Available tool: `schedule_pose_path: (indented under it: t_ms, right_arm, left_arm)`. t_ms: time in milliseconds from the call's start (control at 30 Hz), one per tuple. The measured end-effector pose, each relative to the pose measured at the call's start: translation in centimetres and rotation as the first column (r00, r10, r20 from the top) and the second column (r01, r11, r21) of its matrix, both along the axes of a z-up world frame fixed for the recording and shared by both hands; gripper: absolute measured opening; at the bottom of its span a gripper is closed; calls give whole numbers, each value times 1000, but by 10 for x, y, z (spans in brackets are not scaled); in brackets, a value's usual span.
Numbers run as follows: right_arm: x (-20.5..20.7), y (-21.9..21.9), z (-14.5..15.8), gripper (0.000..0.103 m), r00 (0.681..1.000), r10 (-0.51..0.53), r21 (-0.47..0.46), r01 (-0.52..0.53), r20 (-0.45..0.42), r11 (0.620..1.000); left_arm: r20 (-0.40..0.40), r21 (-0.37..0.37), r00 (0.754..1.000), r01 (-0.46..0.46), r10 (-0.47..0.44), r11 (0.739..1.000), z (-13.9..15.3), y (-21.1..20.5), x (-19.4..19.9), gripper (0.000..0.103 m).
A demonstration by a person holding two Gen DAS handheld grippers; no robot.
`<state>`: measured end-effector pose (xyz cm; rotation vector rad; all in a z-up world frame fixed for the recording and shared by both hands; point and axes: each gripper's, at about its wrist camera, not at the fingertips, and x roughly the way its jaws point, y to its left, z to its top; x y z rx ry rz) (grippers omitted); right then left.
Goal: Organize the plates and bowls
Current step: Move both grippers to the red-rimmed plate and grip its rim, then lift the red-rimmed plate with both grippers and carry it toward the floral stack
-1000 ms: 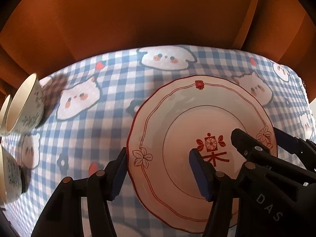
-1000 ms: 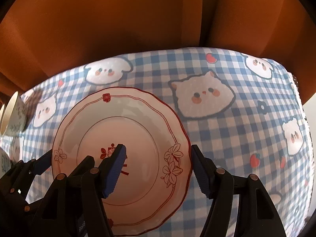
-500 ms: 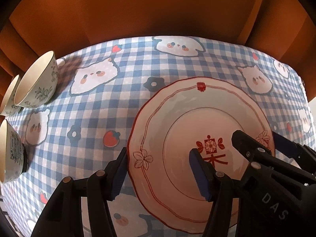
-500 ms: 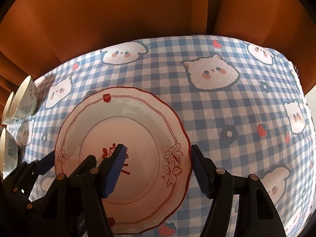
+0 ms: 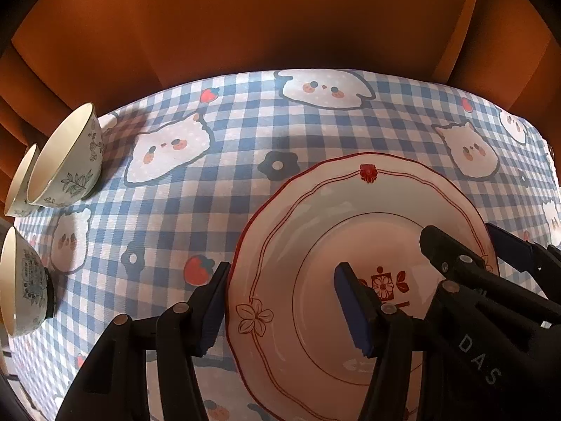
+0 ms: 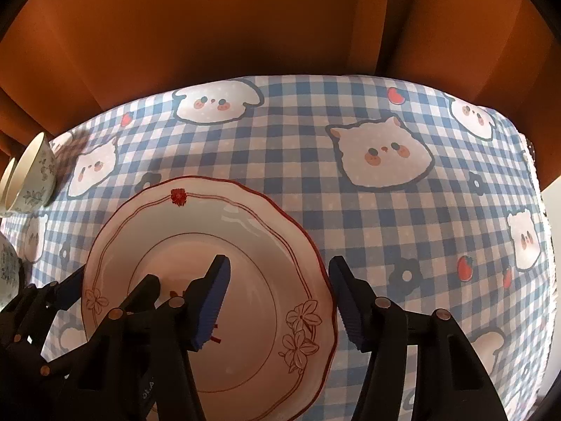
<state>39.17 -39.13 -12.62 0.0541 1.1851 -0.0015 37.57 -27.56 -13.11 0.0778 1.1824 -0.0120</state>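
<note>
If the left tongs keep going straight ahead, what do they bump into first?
Probably nothing soon: past the plate that the left tongs straddle lies bare checked tablecloth, then the orange curtain. Depth is uncertain.

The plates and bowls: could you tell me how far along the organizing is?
Done: nothing looks stacked. In hand: the plate, its rims straddled by the open left gripper and right gripper. Left: three bowls sitting loose on the tablecloth.

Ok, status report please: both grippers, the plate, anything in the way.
Left gripper and right gripper both open, each straddling one edge of the plate. Plate appears carried between them. Bowls far left; path looks clear.
</note>
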Motion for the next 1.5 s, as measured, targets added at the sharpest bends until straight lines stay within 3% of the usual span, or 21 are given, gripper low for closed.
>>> schedule_pose_path:
  t_ms: [233,600,1500]
  right_arm:
    - [-3,2,9,62,1000,0,-2,0,6,1000]
    - [-24,15,59,62,996,-6,-28,9,86,1000]
    - [-80,25,113,62,982,-71,-33,78,173,996]
  left_arm:
    - [28,5,1000,8,-9,1000,16,1,-8,60]
    - [98,-5,995,25,-25,1000,58,12,-28,59]
    - [188,-34,980,68,-60,997,108,19,-77,59]
